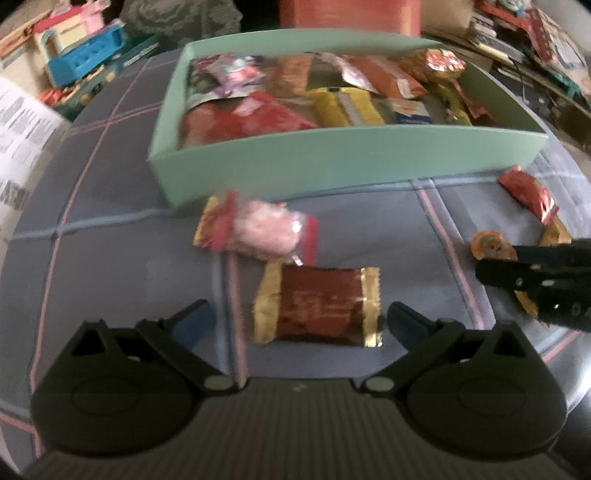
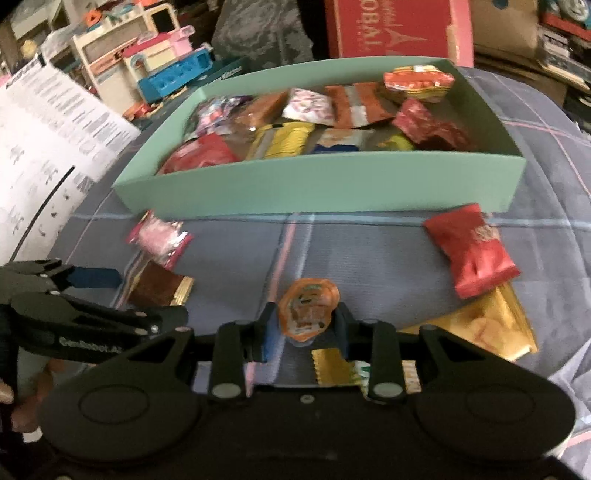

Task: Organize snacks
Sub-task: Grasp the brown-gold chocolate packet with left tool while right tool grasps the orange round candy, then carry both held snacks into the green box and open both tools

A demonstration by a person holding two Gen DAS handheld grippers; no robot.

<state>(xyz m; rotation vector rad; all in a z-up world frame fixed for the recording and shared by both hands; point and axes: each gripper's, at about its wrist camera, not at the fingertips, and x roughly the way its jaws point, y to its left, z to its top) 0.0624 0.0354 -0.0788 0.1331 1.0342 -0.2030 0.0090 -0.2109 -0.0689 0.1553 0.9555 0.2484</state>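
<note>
A mint green box (image 1: 332,155) (image 2: 314,181) full of snack packets sits on the plaid cloth. My left gripper (image 1: 299,321) is open, its jaws on either side of a brown and gold packet (image 1: 319,306) (image 2: 159,286). A pink packet (image 1: 262,230) (image 2: 160,236) lies just beyond it. My right gripper (image 2: 306,325) is shut on an orange jelly cup (image 2: 308,310) (image 1: 491,247). A red packet (image 2: 469,247) (image 1: 526,190) and a gold packet (image 2: 487,325) lie to the right.
A printed paper sheet (image 2: 48,140) stands at the left. Toys (image 2: 155,66) and a red carton (image 2: 395,29) crowd behind the box. Another gold wrapper (image 2: 336,367) lies under my right gripper.
</note>
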